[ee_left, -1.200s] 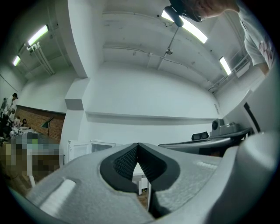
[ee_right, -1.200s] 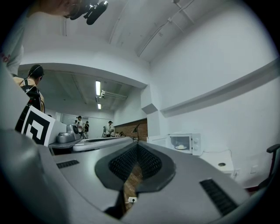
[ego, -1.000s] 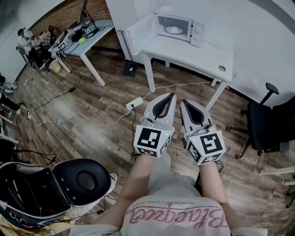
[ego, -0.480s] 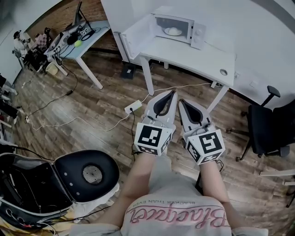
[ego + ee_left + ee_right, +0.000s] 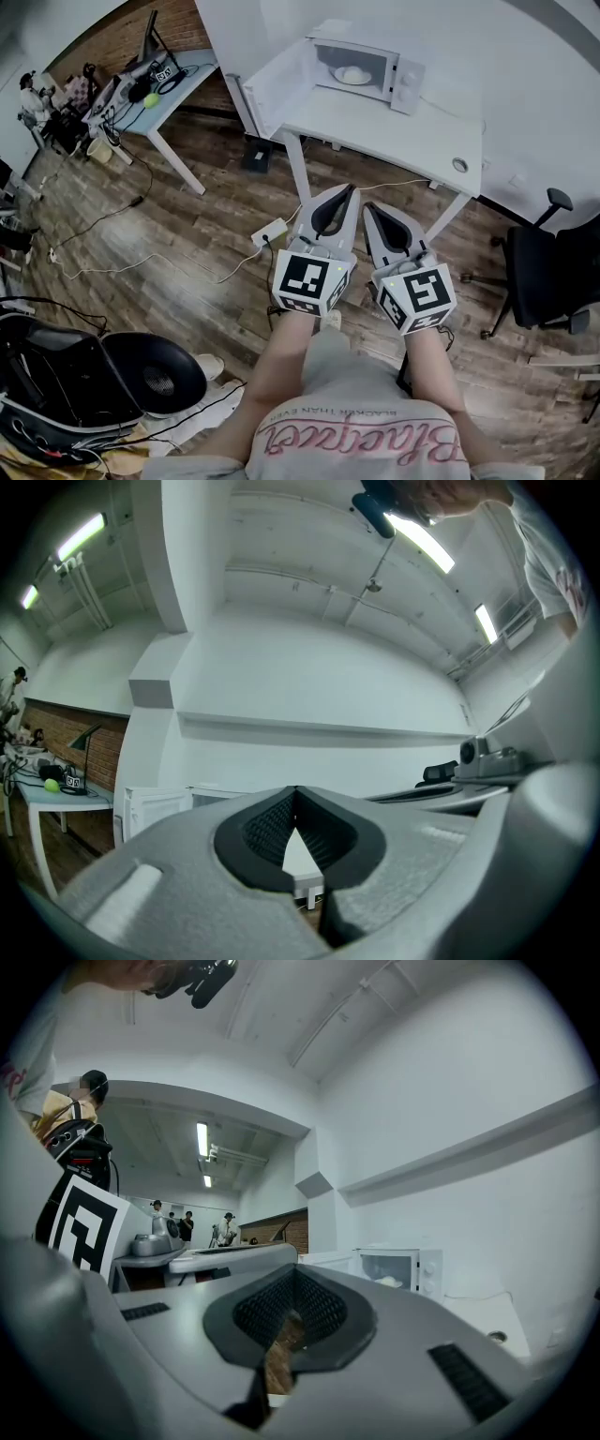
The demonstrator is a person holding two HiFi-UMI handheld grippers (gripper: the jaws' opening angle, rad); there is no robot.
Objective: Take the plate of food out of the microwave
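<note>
Pointing toward the white table [image 5: 394, 129], the left gripper [image 5: 351, 193] and right gripper [image 5: 369, 207] sit side by side, jaws closed tip to tip, holding nothing. On the table, well beyond them, the plate of food [image 5: 353, 75] rests inside the open microwave [image 5: 406, 84].

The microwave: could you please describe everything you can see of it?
The white microwave stands at the back of a white table. Its door hangs wide open to the left in the head view. A plate of pale food sits inside. A control panel with two knobs is at its right.
</note>
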